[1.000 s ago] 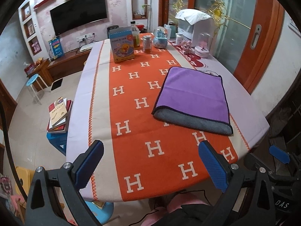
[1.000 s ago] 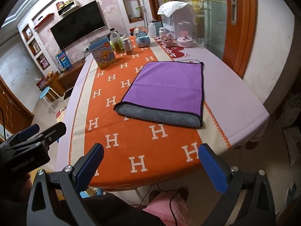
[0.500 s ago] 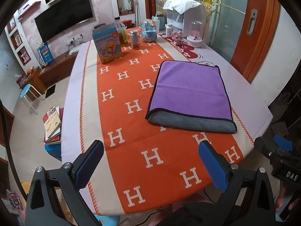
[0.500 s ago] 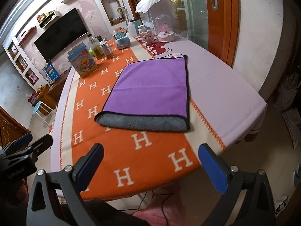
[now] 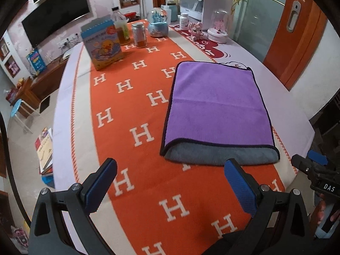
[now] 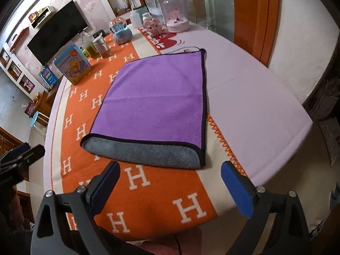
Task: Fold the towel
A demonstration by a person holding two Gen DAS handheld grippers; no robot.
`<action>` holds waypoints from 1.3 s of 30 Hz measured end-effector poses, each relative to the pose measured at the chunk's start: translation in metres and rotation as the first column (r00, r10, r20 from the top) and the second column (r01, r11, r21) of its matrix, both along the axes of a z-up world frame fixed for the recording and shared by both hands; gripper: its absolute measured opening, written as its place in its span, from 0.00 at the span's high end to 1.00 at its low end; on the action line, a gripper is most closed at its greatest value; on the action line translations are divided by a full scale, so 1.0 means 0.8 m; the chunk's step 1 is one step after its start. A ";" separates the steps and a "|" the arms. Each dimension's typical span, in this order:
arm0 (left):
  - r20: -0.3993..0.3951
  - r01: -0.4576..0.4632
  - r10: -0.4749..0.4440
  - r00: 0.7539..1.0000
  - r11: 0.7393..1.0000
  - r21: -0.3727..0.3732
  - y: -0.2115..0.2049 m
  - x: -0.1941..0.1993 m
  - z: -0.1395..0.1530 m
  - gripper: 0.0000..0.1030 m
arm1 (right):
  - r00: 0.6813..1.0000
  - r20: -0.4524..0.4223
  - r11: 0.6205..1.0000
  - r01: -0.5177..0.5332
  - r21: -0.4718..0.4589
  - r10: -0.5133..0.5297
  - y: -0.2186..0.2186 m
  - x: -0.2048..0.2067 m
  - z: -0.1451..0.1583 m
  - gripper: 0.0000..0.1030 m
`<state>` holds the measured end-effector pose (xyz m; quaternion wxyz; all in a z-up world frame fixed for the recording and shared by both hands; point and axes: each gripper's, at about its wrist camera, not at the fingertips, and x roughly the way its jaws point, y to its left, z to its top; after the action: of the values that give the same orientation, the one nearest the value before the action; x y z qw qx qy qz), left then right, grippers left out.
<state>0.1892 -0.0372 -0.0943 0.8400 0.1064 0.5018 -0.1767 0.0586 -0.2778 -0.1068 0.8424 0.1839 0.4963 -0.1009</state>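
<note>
Lying flat on the desk (image 5: 244, 51), the plush purple towel (image 5: 216, 106) runs lengthwise away from me, its grey fleece underside showing at the near end. My left claw (image 5: 170, 188) and right claw (image 6: 170, 188) gape, empty.

The towel (image 5: 216, 106) hides its own lower folded layer.

White "H" letters on orange runner (image 5: 148, 191); "DAS" on right gripper (image 5: 314, 165)
</note>
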 end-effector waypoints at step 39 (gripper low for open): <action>-0.270 0.075 -0.052 0.962 0.994 0.074 -0.044 0.104 -0.168 0.24 | 0.986 -0.104 0.985 -0.114 0.131 0.128 -0.053 0.052 -0.106 0.66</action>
<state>0.2722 -0.0727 -0.2288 0.7534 0.1326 0.6138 -0.1953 0.0999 -0.3200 -0.1912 0.8046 0.1996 0.5586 -0.0286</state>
